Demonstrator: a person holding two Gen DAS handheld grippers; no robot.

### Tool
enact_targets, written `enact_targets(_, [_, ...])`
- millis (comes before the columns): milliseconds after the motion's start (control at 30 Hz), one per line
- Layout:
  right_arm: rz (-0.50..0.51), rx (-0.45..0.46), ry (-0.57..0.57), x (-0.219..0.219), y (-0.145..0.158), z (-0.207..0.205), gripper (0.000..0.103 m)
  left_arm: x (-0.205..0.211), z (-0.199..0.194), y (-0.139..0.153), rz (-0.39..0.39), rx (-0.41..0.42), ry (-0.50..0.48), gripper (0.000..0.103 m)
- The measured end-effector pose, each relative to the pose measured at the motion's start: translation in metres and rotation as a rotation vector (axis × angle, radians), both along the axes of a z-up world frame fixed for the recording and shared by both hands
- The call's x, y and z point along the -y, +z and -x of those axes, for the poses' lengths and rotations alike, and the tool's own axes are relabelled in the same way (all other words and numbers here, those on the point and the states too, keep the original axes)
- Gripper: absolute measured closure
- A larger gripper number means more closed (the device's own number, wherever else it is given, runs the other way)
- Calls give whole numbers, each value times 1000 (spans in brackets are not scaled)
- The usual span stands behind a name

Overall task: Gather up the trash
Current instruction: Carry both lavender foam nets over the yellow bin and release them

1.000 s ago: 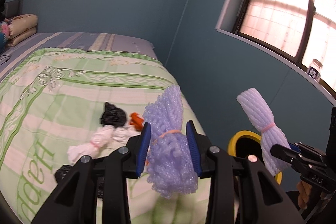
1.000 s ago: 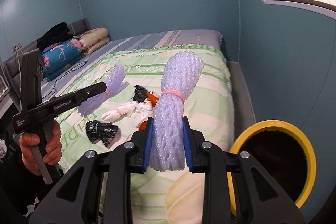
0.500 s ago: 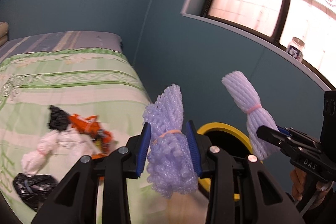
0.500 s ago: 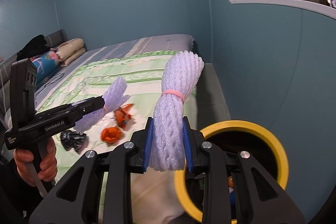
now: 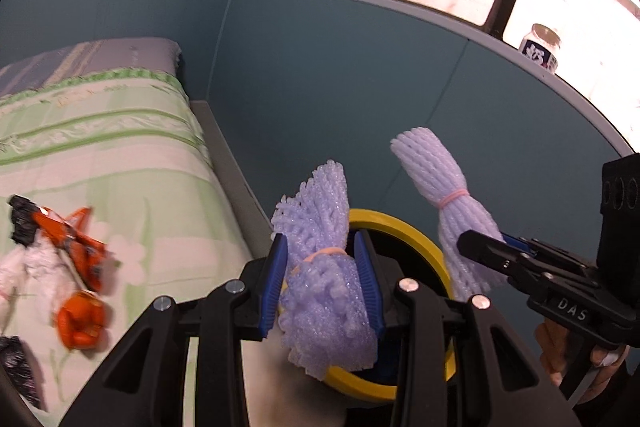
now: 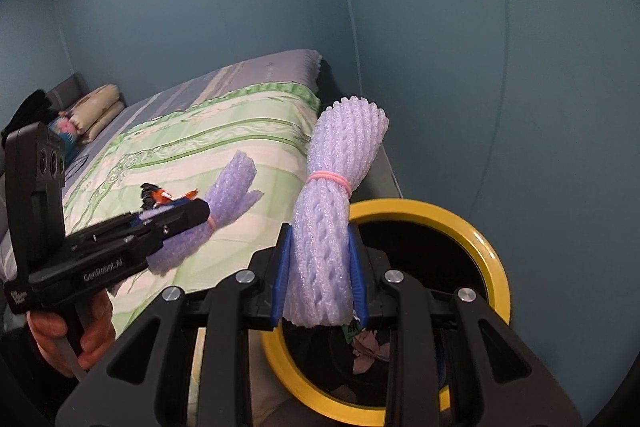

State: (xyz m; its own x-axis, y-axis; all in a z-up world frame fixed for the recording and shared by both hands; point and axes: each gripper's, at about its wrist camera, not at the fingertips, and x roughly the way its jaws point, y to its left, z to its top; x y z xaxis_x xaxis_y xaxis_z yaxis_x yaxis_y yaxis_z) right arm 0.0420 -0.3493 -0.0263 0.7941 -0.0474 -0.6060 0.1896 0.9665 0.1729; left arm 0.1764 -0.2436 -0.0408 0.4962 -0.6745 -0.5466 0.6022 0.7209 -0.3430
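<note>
The bed (image 5: 100, 155) fills the left of both views, slid further left than a second ago; the bin (image 6: 472, 227), with its yellow rim, now sits large at the lower right of the right wrist view and lower centre of the left one; so both hands have swung from bed toward bin, and dropping looks next. The right claw (image 6: 320, 275) is clamped on a pale foam net bundle (image 6: 336, 211), just over the rim; the left claw (image 5: 322, 279) squeezes a purple foam net bundle (image 5: 320, 267), also near the rim. Orange scraps (image 5: 76, 267) remain on the bed, lower left.
</note>
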Motion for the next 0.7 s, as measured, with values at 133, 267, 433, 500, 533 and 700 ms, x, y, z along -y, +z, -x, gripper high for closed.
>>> enact_targets(133, [-27,-23,-38,14,-10,0,78,22,3,-11,-13,-17,-35,70])
enact_targets(267, [-46,-51,-75,28,-19,0,78,44,5,-25,-38,-40,-69,70])
enact_targets(433, [-82,-92,-112,41,-33,-1,78,63,5,-42,-60,-83,-102,70])
enact_targets(500, [-94,-100,-116,43,-36,-2,77,70,5,-48,-69,-91,-111,70])
enact_targets(533, [-96,-103,-121,45,-38,-2,77,72,6,-50,-71,-93,-116,70])
enact_targets(700, [-82,-107,-156,50,-41,-1,77,78,8,-58,-72,-110,-137,69])
